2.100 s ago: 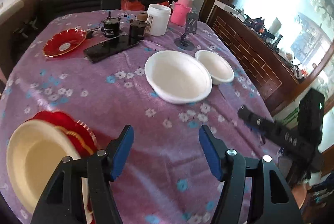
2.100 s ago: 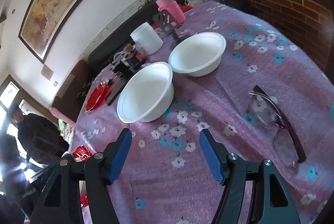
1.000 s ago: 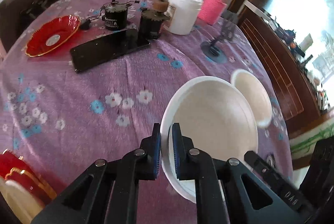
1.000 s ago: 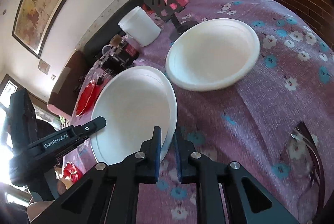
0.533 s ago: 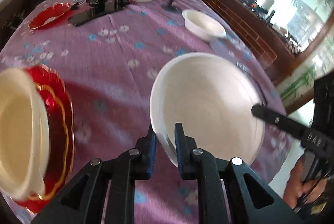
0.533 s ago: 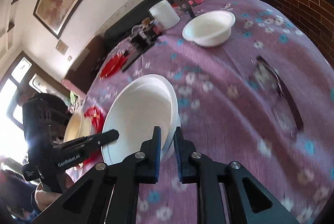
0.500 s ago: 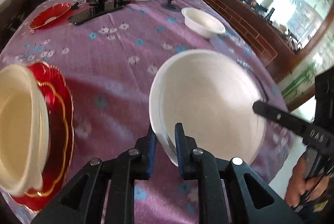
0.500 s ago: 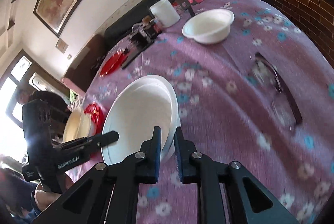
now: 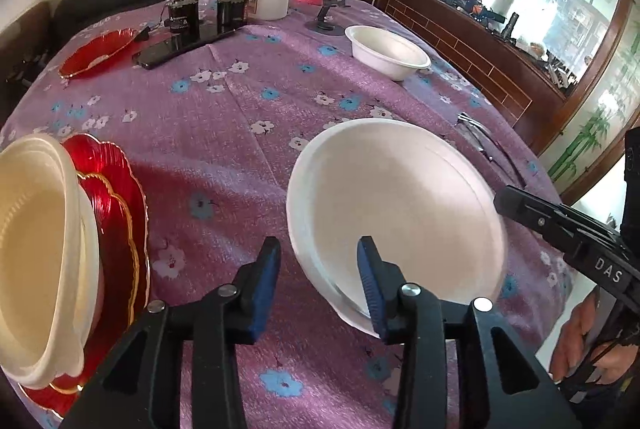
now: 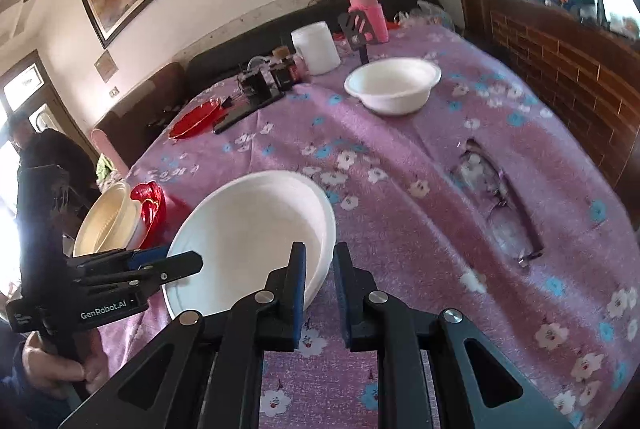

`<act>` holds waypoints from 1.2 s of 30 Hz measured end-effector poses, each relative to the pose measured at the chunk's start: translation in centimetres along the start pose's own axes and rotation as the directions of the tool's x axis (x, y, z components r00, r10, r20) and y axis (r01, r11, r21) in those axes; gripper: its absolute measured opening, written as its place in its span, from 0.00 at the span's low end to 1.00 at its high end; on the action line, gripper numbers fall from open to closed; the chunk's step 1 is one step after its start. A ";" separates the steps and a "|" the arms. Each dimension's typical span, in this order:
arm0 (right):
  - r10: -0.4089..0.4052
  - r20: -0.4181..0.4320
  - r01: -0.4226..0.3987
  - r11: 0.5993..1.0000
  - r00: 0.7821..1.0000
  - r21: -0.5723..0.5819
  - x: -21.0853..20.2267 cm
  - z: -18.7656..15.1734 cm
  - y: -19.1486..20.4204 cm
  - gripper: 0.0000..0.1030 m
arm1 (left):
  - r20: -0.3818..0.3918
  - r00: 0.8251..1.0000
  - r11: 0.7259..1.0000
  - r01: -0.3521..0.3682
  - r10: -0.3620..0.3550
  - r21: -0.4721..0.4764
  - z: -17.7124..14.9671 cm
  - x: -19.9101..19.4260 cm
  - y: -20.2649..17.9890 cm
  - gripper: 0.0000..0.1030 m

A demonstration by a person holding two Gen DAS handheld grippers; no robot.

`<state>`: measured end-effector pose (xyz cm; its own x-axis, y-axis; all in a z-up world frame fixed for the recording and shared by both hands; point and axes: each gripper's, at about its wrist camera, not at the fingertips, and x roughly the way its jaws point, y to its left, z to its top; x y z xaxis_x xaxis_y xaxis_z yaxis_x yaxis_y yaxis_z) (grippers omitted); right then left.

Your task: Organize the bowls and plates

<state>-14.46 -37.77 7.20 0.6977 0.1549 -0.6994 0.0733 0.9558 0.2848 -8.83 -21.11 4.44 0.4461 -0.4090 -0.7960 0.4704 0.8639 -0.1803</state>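
The big white bowl sits empty on the purple flowered tablecloth, at the table's near edge. Both tongs have just been opening: the left gripper straddles its near rim, jaws apart, pads clear; the right gripper straddles the opposite rim, loosened too. At nine o'clock, a cream bowl rests on red plates. At one o'clock stands a smaller white bowl, empty.
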 end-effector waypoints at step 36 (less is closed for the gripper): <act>-0.033 0.063 0.040 0.992 0.997 -0.117 0.1 1.7 7.5 0.16 | 0.198 0.971 0.991 -0.136 0.133 0.003 -0.2 -6.5 2.6 0.20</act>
<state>-12.60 -31.00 10.40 0.7386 0.1072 -0.6656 0.0176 0.9839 0.1780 -10.67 -16.09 9.02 0.6462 -0.3409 -0.6828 0.4078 0.9105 -0.0686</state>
